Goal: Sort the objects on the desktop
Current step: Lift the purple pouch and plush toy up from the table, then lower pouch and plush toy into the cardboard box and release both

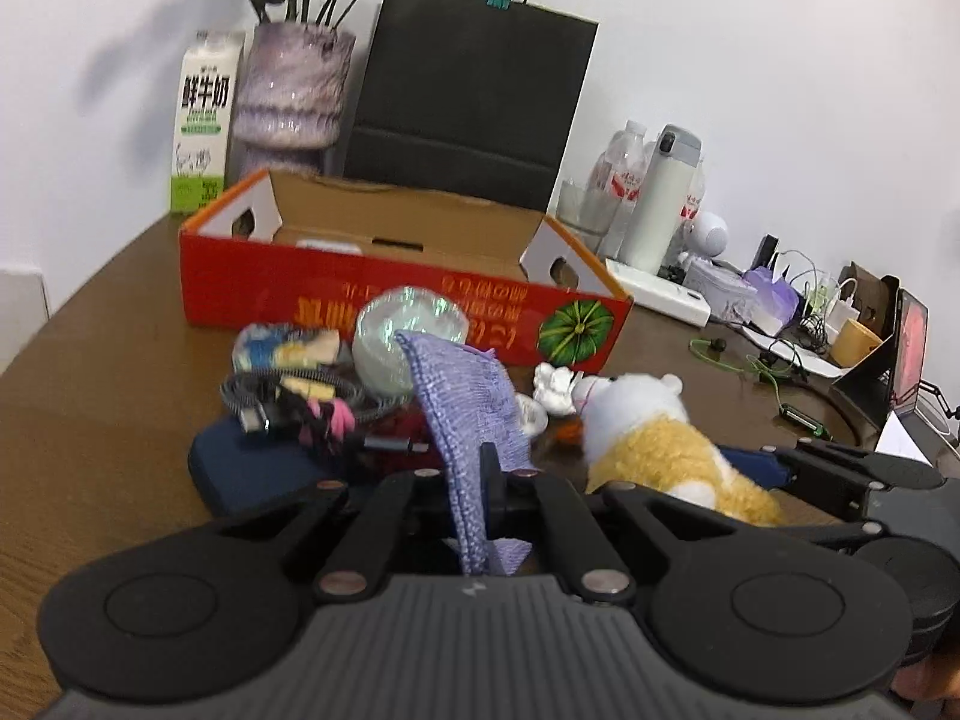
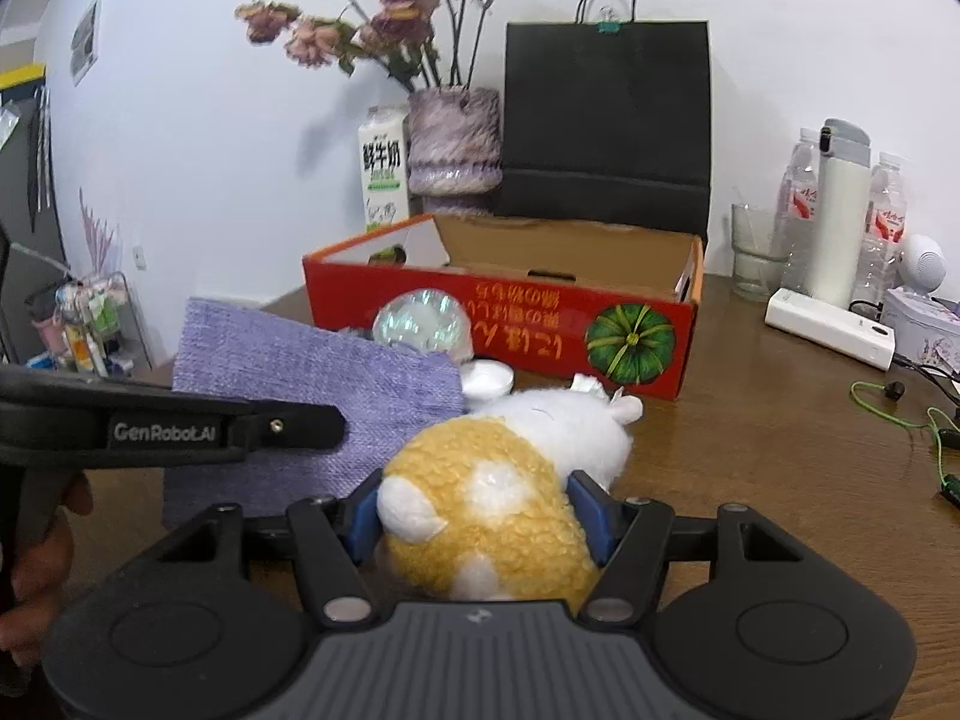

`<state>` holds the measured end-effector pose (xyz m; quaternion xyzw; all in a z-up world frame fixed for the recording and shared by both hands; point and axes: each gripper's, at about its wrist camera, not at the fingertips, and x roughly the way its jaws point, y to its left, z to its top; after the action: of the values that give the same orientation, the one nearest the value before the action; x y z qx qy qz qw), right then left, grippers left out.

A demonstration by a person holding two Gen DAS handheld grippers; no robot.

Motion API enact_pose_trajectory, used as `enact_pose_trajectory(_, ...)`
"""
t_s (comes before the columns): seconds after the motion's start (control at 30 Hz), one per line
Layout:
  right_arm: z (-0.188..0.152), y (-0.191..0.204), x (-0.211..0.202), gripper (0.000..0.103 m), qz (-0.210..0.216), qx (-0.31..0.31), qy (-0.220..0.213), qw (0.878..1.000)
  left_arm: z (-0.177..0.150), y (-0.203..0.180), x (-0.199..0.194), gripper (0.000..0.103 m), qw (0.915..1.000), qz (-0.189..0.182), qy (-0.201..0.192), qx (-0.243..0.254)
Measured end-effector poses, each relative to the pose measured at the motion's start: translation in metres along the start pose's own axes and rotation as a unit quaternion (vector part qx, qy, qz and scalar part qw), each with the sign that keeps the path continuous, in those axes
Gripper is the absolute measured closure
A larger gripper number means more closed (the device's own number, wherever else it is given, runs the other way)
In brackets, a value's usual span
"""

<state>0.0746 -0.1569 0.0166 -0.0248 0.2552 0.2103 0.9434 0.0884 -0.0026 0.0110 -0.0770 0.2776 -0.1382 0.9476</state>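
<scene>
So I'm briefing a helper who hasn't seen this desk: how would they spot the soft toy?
Find the red box with a green pumpkin printed on it. In front of it, on the brown table, lies the toy, between the right gripper fingers. It alone is fluffy, with yellow-and-white fur.

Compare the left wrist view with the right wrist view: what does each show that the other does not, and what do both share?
Only the left wrist view shows the coiled black cable, the dark blue pouch under it and the tilted tablet on a stand.

Only the right wrist view shows the wire rack of bottles at far left and the right hand-held gripper closed on the yellow-and-white plush toy.

Both show the red cardboard box with a pumpkin picture, the purple knitted cloth, the black paper bag and the milk carton.
</scene>
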Motion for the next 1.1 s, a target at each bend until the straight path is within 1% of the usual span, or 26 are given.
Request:
enact_pose_trajectory(0.07,0.006,-0.001,-0.006,0.041,-0.002,-0.003,-0.013,1.000,0.004,-0.003,-0.004,0.101,0.9999,-0.005,-0.008,0.007)
enact_pose_trajectory(0.17,0.015,-0.002,-0.011,0.042,-0.001,-0.010,-0.022,1.000,0.015,-0.011,-0.013,0.101,0.9992,-0.010,-0.031,0.025)
enact_pose_trajectory(0.27,0.031,-0.003,-0.014,0.042,-0.003,-0.020,-0.036,0.999,0.038,-0.018,-0.020,0.101,0.9973,-0.011,-0.062,0.038)
enact_pose_trajectory(0.4,0.071,-0.010,-0.010,0.042,-0.006,-0.043,-0.067,0.997,0.088,-0.025,-0.018,0.101,0.9931,-0.017,-0.108,0.042)
enact_pose_trajectory(0.5,0.112,-0.018,0.009,0.042,-0.022,-0.059,-0.084,0.995,0.132,-0.026,-0.002,0.101,0.9913,-0.019,-0.127,0.031)
enact_pose_trajectory(0.53,0.125,-0.020,0.018,0.042,-0.025,-0.060,-0.086,0.994,0.147,-0.024,0.008,0.101,0.9914,-0.021,-0.128,0.022)
enact_pose_trajectory(0.6,0.149,-0.029,0.040,0.042,-0.029,-0.058,-0.083,0.994,0.167,-0.017,0.030,0.101,0.9927,-0.017,-0.119,-0.001)
enact_pose_trajectory(0.7,0.174,-0.043,0.083,0.041,-0.039,-0.047,-0.065,0.996,0.186,-0.002,0.076,0.100,0.9960,0.008,-0.089,-0.011)
enact_pose_trajectory(0.77,0.180,-0.049,0.111,0.039,-0.035,-0.040,-0.042,0.998,0.189,0.008,0.110,0.092,0.9983,0.024,-0.052,-0.005)
enact_pose_trajectory(0.8,0.182,-0.053,0.127,0.037,-0.030,-0.038,-0.027,0.998,0.187,0.014,0.126,0.068,0.9988,0.035,-0.033,-0.001)
enact_pose_trajectory(0.83,0.181,-0.057,0.142,0.033,-0.026,-0.036,-0.011,0.999,0.184,0.019,0.140,0.033,0.9987,0.047,-0.018,0.002)
enact_pose_trajectory(0.87,0.180,-0.059,0.155,0.024,-0.025,-0.036,0.001,0.999,0.179,0.023,0.148,0.021,0.9982,0.058,-0.016,0.002)
enact_pose_trajectory(0.9,0.176,-0.060,0.165,0.018,-0.030,-0.037,0.007,0.999,0.175,0.029,0.154,0.009,0.9973,0.071,-0.018,0.003)
enact_pose_trajectory(0.93,0.173,-0.061,0.172,0.010,-0.034,-0.039,0.009,0.999,0.172,0.032,0.157,0.008,0.9965,0.081,-0.021,0.005)
enact_pose_trajectory(0.97,0.169,-0.062,0.176,0.009,-0.035,-0.039,0.009,0.999,0.168,0.036,0.159,0.007,0.9963,0.083,-0.023,0.005)
enact_pose_trajectory(1.03,0.163,-0.065,0.181,0.008,-0.028,-0.030,0.013,0.999,0.165,0.043,0.159,0.000,0.9961,0.084,-0.027,-0.001)
enact_pose_trajectory(1.1,0.157,-0.066,0.182,0.008,-0.030,-0.019,0.020,0.999,0.164,0.047,0.154,0.000,0.9954,0.091,-0.030,-0.006)
